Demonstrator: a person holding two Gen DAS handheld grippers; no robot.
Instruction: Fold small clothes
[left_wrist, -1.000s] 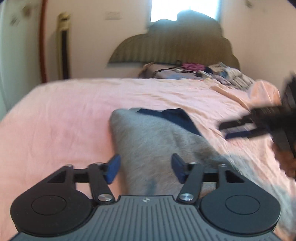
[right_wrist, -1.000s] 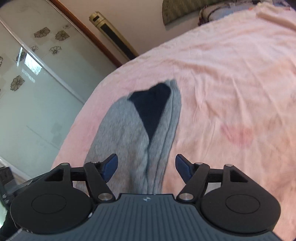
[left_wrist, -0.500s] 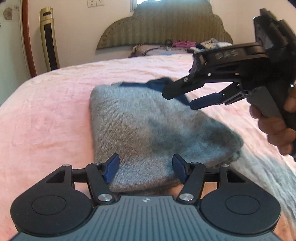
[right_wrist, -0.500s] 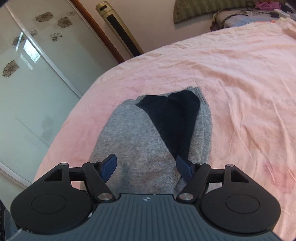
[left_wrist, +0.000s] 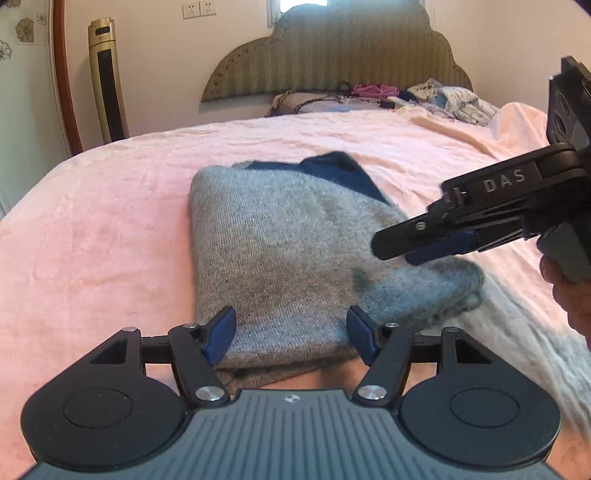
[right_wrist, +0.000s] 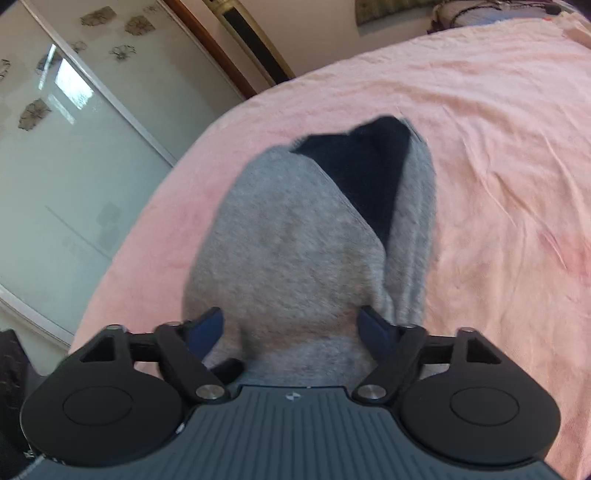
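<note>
Both grippers now empty, jaws apart: left gripper (left_wrist: 291, 334) hovers at near hem of grey sweater (left_wrist: 280, 251); right gripper (right_wrist: 291, 326) shifted lower over fold. Sweater doubled since 1 s ago; fold nearly complete.

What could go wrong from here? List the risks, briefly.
1. The grey sweater lies bunched at its right edge; another fold may trap that lump.
2. Both the left gripper and the right gripper are open and close over it; shutting now may pinch several layers or the pink sheet.
</note>
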